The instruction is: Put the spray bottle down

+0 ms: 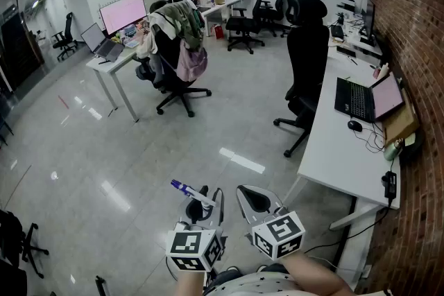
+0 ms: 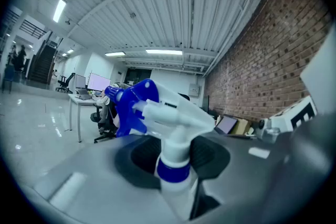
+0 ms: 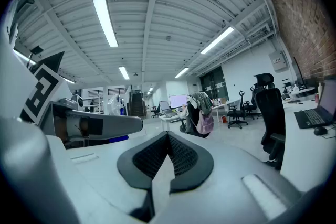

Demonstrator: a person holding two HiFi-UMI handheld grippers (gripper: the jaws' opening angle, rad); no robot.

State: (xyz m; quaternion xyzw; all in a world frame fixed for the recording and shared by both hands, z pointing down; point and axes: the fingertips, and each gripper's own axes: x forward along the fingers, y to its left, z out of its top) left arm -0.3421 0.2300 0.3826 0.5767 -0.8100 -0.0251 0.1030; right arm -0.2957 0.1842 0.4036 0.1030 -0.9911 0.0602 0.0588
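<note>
Gripping the spray bottle by its thin neck at the blue collar, the left claw has it in the air close to the person, above the glossy grey floor. Right claw just beside it is closed on nothing. Bottle is hard smooth plastic with a white trigger head and blue nozzle. Probably light, a bit slippery, top-heavy, so the neck hold suits. Farther right: flat white table, black chair.

The spray bottle is white with blue trim.
</note>
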